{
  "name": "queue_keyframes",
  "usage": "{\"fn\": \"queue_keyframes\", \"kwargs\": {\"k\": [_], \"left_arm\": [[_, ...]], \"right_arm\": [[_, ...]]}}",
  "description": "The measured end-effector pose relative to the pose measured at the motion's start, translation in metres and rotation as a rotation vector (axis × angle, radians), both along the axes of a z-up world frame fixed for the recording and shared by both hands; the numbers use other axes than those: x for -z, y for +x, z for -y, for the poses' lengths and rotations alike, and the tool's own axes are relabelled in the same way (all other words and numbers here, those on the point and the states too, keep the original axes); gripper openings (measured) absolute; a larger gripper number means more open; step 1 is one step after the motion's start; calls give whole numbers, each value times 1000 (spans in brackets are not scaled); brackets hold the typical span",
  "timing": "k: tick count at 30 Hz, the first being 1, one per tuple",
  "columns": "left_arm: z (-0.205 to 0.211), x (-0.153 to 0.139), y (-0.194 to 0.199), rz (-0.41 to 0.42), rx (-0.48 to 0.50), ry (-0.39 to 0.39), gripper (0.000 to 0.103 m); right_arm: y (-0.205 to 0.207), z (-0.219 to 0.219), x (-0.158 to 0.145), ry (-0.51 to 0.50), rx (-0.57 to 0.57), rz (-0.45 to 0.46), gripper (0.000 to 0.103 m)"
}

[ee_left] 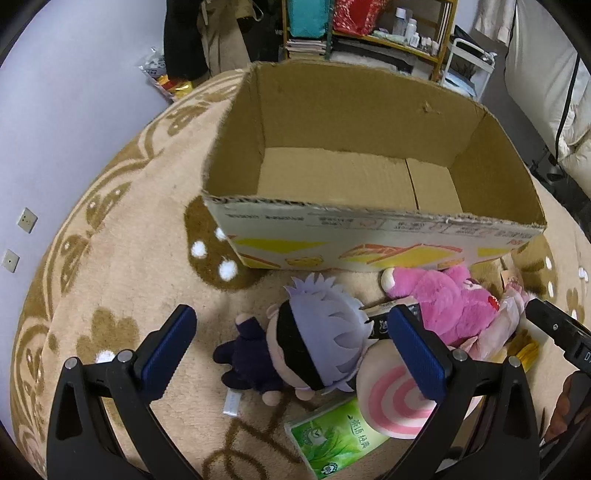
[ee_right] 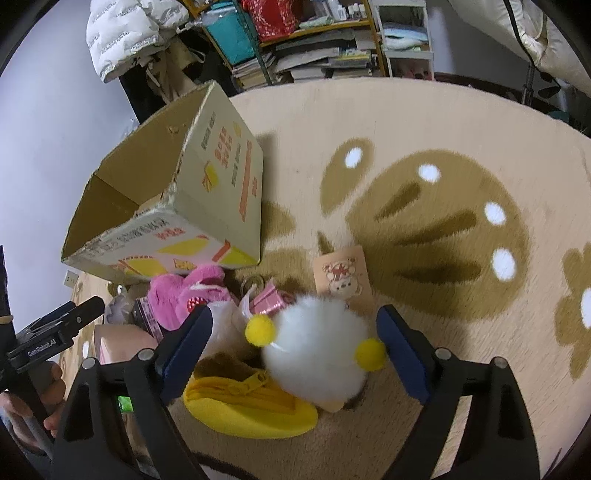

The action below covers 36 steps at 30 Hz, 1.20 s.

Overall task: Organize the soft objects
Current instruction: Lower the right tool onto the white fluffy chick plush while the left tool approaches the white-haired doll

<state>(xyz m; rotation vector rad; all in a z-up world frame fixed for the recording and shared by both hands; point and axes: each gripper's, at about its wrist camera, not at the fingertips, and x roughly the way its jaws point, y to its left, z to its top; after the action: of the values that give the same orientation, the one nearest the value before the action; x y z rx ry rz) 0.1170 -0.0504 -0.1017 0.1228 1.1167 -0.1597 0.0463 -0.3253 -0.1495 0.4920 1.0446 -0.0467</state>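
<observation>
An open cardboard box (ee_left: 351,110) stands empty on the beige rug, also seen in the right wrist view as the box (ee_right: 207,184). In front of it lie a doll with lavender hair and a black blindfold (ee_left: 317,339), a pink plush (ee_left: 454,302) and a pink-swirl cushion (ee_left: 395,398). My left gripper (ee_left: 291,350) is open just above the doll, its blue pads on either side of it and apart from it. My right gripper (ee_right: 295,354) is open around a white fluffy plush (ee_right: 314,354) with yellow pompoms; neither pad presses on it. The pink plush (ee_right: 195,295) lies to its left.
A green tissue pack (ee_left: 332,443) lies by the cushion. A yellow pouch (ee_right: 247,402) and a small bear card (ee_right: 343,277) flank the white plush. Cluttered shelves (ee_right: 314,37) and a white jacket (ee_right: 129,29) stand behind the rug (ee_right: 443,129). A hand (ee_right: 51,387) shows at the lower left.
</observation>
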Motion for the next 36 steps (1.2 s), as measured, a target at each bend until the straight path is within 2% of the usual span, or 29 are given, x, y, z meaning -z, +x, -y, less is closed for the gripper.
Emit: {"fn": "queue_keyframes", "kwargs": {"k": [5, 14, 16, 18, 25, 36], "left_arm": [[7, 7, 2, -19, 16, 21, 102], [11, 20, 10, -62, -3, 52, 102], [12, 22, 11, -69, -6, 52, 102], [13, 23, 12, -73, -5, 57, 102], [16, 28, 18, -93, -7, 57, 102], [12, 40, 29, -126, -28, 35, 103]], "right_arm": [[0, -1, 5, 22, -9, -25, 91], [-6, 4, 9, 50, -14, -39, 70], [-6, 4, 9, 60, -18, -37, 62], [-6, 3, 9, 62, -20, -38, 62], [-5, 0, 8, 76, -39, -24, 48], [-5, 2, 11, 109, -32, -25, 47]]}}
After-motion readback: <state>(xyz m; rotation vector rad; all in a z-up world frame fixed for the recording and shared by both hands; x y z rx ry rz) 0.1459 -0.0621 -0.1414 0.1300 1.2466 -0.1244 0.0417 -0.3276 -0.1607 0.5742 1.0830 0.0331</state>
